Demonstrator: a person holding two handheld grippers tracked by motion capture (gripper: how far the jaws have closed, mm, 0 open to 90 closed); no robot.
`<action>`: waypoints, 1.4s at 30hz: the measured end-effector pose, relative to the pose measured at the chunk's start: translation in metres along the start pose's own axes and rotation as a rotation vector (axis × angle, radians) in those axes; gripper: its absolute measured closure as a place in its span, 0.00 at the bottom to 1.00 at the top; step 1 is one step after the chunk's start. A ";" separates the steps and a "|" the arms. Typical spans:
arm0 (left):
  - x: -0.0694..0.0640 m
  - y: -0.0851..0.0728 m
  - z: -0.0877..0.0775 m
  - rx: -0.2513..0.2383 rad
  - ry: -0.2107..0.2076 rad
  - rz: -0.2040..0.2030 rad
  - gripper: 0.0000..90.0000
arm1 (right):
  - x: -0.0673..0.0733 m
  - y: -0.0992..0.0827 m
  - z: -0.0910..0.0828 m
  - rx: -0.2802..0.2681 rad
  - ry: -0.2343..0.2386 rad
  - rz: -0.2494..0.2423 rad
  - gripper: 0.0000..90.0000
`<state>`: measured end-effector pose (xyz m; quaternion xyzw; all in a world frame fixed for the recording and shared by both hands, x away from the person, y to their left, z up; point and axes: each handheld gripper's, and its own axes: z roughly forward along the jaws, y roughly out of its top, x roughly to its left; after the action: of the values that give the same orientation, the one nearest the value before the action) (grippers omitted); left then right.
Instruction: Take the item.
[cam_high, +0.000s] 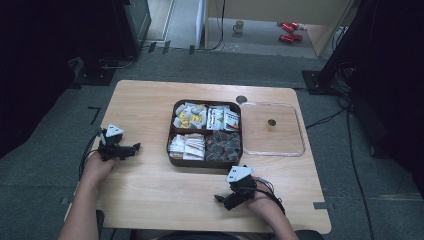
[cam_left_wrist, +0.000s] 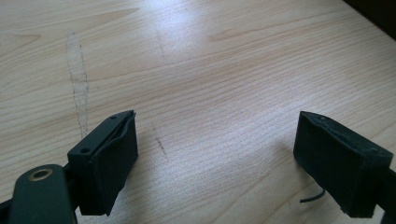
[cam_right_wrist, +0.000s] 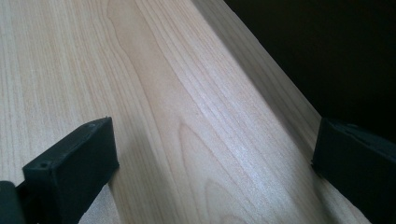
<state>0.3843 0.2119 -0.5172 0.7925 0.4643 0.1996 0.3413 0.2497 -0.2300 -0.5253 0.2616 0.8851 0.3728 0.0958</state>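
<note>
Two tools, left tool (cam_high: 134, 147) and right tool (cam_high: 218, 199), both wide open, empty, on desk (cam_high: 145, 190); one brown four-compartment tray (cam_high: 170, 150), packets inside.

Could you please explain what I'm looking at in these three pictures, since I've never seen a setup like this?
A person sits at a wooden table and holds a hand tool with a two-jaw claw in each hand. The high view looks down from above: the left claw is at the left, the right claw near the front edge. The other two pictures come from small cameras riding on each tool, looking along its black jaws at bare wood. On the table lie a brown tray with four compartments of packets, and its clear lid beside it. Both claws are open and hold nothing.
</note>
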 end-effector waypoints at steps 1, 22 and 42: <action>0.000 0.000 0.000 -0.001 0.000 0.000 0.16 | 0.000 0.000 0.000 0.000 0.000 0.000 0.00; -0.005 0.001 0.002 0.006 0.048 -0.042 0.13 | 0.001 -0.001 -0.001 -0.002 -0.004 0.002 0.00; -0.005 0.001 0.000 0.003 0.070 -0.065 0.16 | 0.002 -0.001 -0.001 -0.002 -0.004 0.002 0.00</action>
<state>0.3827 0.2072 -0.5166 0.7702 0.5017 0.2152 0.3298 0.2476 -0.2302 -0.5254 0.2630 0.8843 0.3732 0.0973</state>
